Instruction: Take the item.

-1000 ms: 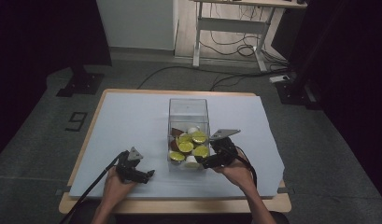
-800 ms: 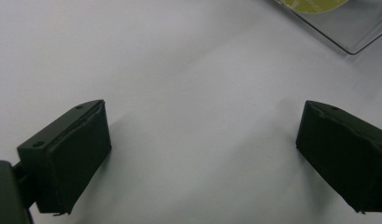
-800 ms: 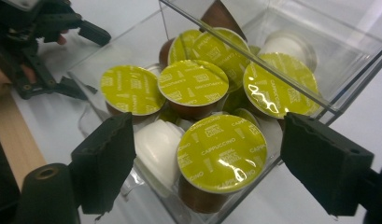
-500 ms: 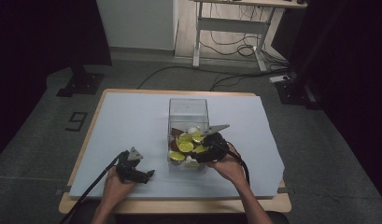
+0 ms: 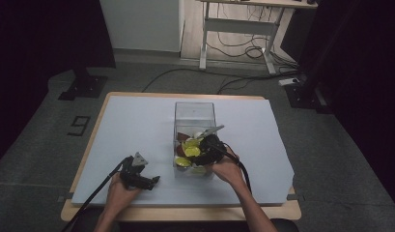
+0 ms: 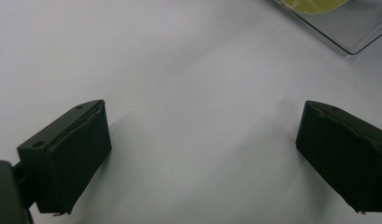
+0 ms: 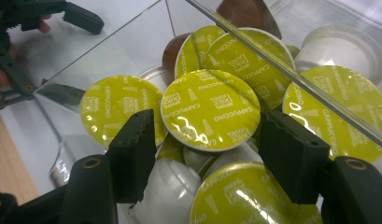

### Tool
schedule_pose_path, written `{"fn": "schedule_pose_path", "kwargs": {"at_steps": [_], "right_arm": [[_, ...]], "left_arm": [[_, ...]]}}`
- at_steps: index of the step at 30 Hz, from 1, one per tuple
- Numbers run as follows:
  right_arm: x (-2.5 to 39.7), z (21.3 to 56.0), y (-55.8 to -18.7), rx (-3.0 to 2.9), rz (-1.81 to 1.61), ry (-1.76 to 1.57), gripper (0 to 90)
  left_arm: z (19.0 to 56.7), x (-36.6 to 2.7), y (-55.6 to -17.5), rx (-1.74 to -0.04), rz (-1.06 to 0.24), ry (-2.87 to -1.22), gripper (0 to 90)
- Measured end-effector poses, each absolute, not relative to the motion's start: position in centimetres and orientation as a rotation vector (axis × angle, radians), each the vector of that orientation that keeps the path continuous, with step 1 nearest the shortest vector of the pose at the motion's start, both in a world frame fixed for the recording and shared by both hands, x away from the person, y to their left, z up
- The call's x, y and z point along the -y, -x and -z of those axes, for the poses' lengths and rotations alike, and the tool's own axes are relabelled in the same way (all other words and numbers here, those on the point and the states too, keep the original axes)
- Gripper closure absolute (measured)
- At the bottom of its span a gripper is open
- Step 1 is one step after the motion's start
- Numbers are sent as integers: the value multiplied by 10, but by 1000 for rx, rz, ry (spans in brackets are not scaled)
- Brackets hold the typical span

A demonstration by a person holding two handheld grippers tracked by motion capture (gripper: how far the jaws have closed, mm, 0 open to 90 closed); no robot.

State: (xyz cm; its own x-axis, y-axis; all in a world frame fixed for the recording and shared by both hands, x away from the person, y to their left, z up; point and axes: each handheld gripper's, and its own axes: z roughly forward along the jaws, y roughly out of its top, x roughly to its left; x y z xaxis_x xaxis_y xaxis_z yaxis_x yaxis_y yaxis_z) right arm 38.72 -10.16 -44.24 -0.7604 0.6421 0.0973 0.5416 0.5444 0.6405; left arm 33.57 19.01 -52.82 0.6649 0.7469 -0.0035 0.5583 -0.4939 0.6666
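While the right gripper (image 7: 209, 154) reached down into the clear box (image 5: 194, 112), its two black jaws stood wide apart, one on each side of a coffee pod (image 7: 210, 109) with a yellow-green lid. The jaws sat just beside the pod's rim, and it was hard to tell if they touched it. They were not squeezing it. The pod lay near the front of the box, on top of the pile, with its flat round lid facing up toward the camera and tipped a little. It was round, so it had no long side to point anywhere. More pods with yellow-green lids (image 7: 117, 105) lay all around it, some white pods (image 7: 343, 44) sat upside down, and a brown pod (image 7: 242, 13) showed at the back. In the high view the right gripper (image 5: 204, 150) was inside the box, which stood in the middle of the pale blue table (image 5: 137, 121). The left gripper (image 6: 202, 149) was wide open too and held nothing. It rested low over the bare table, near the box's front left corner.
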Motion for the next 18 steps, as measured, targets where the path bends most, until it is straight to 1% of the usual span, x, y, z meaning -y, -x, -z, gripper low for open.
{"fn": "schedule_pose_path", "kwargs": {"at_steps": [16,18], "right_arm": [[84,449,-399,-2649,-913,-1038,360],[83,449,-400,-2654,-901,-1039,373]], "left_arm": [[528,-190,-336,-1004,-378,-2233,26],[528,-190,-336,-1004,-378,-2232,26]]}}
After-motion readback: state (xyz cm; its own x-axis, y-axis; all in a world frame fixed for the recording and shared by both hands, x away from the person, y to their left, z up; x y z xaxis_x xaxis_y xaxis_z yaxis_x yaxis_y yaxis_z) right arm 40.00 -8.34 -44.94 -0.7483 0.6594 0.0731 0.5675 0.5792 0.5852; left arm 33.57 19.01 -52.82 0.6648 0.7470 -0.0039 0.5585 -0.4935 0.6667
